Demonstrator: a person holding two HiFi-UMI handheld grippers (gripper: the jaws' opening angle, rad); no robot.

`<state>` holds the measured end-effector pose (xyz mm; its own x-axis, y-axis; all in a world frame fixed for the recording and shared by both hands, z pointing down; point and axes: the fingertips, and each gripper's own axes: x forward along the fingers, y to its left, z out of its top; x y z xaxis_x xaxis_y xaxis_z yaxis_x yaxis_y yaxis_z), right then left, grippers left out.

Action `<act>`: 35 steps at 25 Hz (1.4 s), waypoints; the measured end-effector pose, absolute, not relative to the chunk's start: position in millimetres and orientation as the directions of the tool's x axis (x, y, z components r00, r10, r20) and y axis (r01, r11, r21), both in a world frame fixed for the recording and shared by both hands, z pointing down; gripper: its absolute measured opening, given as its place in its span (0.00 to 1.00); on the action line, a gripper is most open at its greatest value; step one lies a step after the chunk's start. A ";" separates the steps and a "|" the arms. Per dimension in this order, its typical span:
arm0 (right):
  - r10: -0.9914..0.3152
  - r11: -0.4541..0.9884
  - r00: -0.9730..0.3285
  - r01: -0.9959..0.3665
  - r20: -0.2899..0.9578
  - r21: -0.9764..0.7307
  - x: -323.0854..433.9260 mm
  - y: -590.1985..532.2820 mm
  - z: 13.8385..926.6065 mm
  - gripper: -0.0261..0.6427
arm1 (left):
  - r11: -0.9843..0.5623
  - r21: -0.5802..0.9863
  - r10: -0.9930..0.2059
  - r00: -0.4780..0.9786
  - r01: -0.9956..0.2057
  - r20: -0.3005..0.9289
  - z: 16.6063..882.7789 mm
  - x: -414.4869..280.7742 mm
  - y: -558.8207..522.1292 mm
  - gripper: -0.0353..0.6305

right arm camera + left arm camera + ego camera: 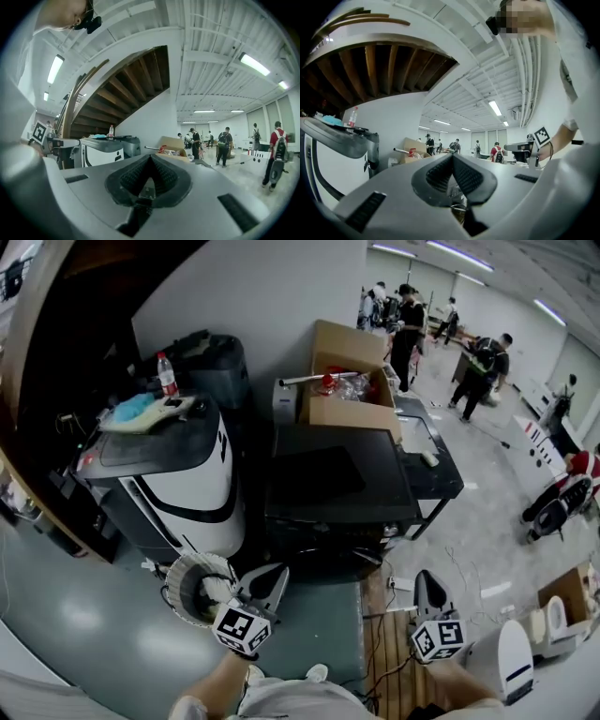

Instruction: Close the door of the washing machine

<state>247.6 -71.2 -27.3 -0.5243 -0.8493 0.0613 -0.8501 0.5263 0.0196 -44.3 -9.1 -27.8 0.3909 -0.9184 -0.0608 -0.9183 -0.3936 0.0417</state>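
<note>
The washing machine (pixel 187 484) is white with a dark grey top and stands at the left of the head view. Its round door (pixel 192 589) hangs open low at the machine's front. My left gripper (pixel 269 579) is shut and empty, just right of that door and not touching it. My right gripper (pixel 427 589) is also shut and empty, farther right over the floor. In the left gripper view the closed jaws (pixel 452 158) point level, with the machine (pixel 333 140) at the left. In the right gripper view the shut gripper (pixel 150 158) faces the room, the machine (pixel 101 152) to its left.
A plastic bottle (pixel 167 374) and a blue cloth (pixel 136 407) lie on the machine's top. A black cabinet (pixel 337 474) with an open cardboard box (pixel 352 381) stands to its right. Wooden slats (pixel 394 652) and cables cover the floor near my feet. Several people stand far back.
</note>
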 end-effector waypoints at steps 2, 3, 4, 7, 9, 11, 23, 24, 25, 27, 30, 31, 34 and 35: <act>-0.850 0.527 -0.526 -0.850 0.030 0.025 247.8 -61.2 -42.2 0.06 | -0.398 0.013 -0.916 0.396 -0.917 -0.073 -39.0 -47.6 5.2 0.06; -0.850 0.526 -0.526 -0.850 0.013 0.029 248.2 -57.4 -48.7 0.06 | -0.397 0.002 -0.915 0.396 -0.918 -0.078 -43.1 -50.2 11.6 0.06; -0.851 0.525 -0.525 -0.851 -0.001 0.030 248.4 -55.0 -54.4 0.06 | -0.393 -0.008 -0.916 0.392 -0.920 -0.085 -46.6 -54.1 17.1 0.06; -0.857 0.514 -0.515 -0.857 -0.029 0.023 248.8 -49.2 -67.7 0.06 | -0.358 -0.006 -0.929 0.357 -0.934 -0.093 -50.6 -72.7 31.6 0.06; -0.860 0.508 -0.509 -0.861 -0.042 0.028 249.1 -44.0 -72.8 0.06 | -0.338 0.010 -0.938 0.336 -0.941 -0.085 -48.3 -85.2 39.8 0.06; -0.863 0.502 -0.503 -0.864 -0.056 0.032 249.7 -41.6 -75.9 0.06 | -0.323 0.021 -0.944 0.320 -0.946 -0.075 -44.5 -94.9 43.0 0.06; -0.872 0.482 -0.483 -0.876 -0.084 0.035 250.4 -39.8 -75.3 0.06 | -0.335 0.037 -0.940 0.332 -0.941 -0.076 -51.9 -97.1 28.6 0.06; -0.871 0.483 -0.484 -0.875 -0.083 0.036 249.5 -39.8 -74.7 0.06 | -0.336 0.036 -0.940 0.333 -0.941 -0.073 -51.8 -97.5 28.6 0.06; -0.872 0.482 -0.484 -0.875 -0.080 0.035 249.2 -39.4 -74.2 0.06 | -0.337 0.038 -0.940 0.334 -0.941 -0.070 -51.0 -97.2 28.4 0.06; -0.874 0.479 -0.480 -0.877 -0.070 0.034 250.4 -38.8 -72.7 0.06 | -0.342 0.046 -0.939 0.338 -0.939 -0.065 -47.9 -94.7 27.4 0.06; -0.873 0.481 -0.483 -0.876 -0.068 0.045 252.9 -39.3 -70.4 0.05 | -0.350 0.057 -0.936 0.347 -0.935 -0.063 -45.0 -90.2 25.1 0.06; -0.871 0.484 -0.487 -0.874 -0.070 0.051 253.0 -39.7 -69.9 0.05 | -0.352 0.060 -0.935 0.348 -0.934 -0.063 -45.2 -89.4 24.5 0.06; -0.869 0.488 -0.491 -0.871 -0.065 0.053 251.9 -40.2 -70.7 0.05 | -0.353 0.063 -0.935 0.349 -0.934 -0.063 -46.9 -88.1 22.9 0.06; -0.869 0.488 -0.491 -0.871 -0.062 0.051 251.6 -40.9 -70.8 0.05 | -0.353 0.063 -0.935 0.349 -0.933 -0.064 -46.9 -87.7 22.2 0.06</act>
